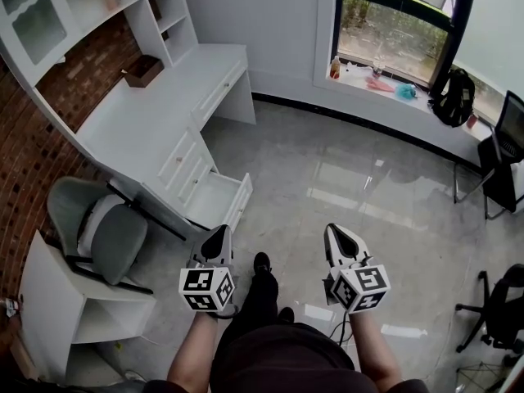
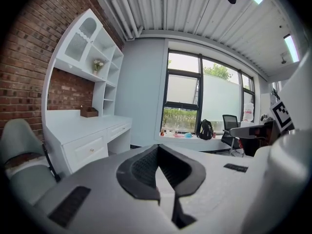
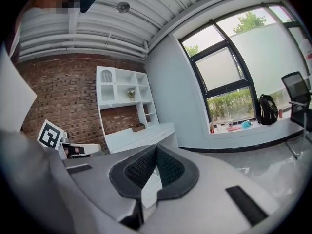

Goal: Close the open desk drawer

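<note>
The white desk point(image 1: 155, 113) runs along the brick wall at the left. Its lowest drawer point(image 1: 218, 200) stands pulled out over the floor, and it looks empty. My left gripper point(image 1: 218, 236) hovers just in front of that drawer, a short way off, jaws together and holding nothing. My right gripper point(image 1: 337, 232) hangs level with it over bare floor, further right, also shut and empty. The left gripper view shows the left gripper point(image 2: 158, 149) pointing past the desk point(image 2: 83, 130) toward the window. In the right gripper view, the desk point(image 3: 139, 136) lies beyond the right gripper point(image 3: 156, 148).
A grey swivel chair point(image 1: 106, 232) stands left of the open drawer, with a low white cabinet point(image 1: 70, 301) nearer me. A brown box point(image 1: 143, 70) sits on the desk. A black backpack point(image 1: 454, 97) rests on the window sill point(image 1: 368, 79); black office chairs point(image 1: 501, 305) are at right.
</note>
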`<state>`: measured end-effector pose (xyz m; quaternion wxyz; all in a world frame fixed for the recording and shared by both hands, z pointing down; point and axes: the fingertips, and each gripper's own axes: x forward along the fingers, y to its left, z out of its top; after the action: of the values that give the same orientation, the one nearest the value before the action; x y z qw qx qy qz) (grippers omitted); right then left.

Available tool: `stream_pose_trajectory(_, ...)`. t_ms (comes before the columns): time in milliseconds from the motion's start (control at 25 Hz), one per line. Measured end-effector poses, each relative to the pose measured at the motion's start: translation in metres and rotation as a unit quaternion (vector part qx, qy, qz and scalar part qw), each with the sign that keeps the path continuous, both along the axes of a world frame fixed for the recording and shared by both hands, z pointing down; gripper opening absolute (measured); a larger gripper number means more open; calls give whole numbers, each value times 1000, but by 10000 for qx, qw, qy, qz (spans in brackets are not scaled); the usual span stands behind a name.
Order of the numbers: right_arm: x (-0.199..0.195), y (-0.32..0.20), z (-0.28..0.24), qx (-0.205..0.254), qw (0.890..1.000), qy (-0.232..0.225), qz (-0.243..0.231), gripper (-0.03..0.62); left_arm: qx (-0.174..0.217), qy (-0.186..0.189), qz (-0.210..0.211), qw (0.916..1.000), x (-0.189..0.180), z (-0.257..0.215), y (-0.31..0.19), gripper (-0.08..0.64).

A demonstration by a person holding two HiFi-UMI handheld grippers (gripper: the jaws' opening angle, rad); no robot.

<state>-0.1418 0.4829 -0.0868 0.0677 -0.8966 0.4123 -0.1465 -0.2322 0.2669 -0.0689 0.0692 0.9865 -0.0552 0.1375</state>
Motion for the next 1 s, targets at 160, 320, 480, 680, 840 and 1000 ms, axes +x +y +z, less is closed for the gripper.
stream_pose_trajectory(160,27,-19,7,-54,10000,-76,-19,5,-44,-76,6,10000,27,11,-20,8)
stream_pose_trajectory(320,68,-47,15,-168,9997,-130,-97,5,-84,-122,-13,9999,69,25,-46,8)
stream_pose_trajectory(480,123,-85,16,-264,9995,-65,-173,5,-118,-104,-20,9999,126,33,-82,8)
stream_pose_trajectory(680,189,-148,6,-310,9991,-99,-282,5,-209,-142,-68,9997,191,34,-136,9)
stream_pose_trajectory(840,239,-195,11,-350,9986,-93,-396,5,-268,-99,-186,9994,235,35,-182,9)
stream_pose_trajectory(1000,276,-234,8,-298,9977,-124,-603,5,-309,-36,-378,9988,265,32,-214,9)
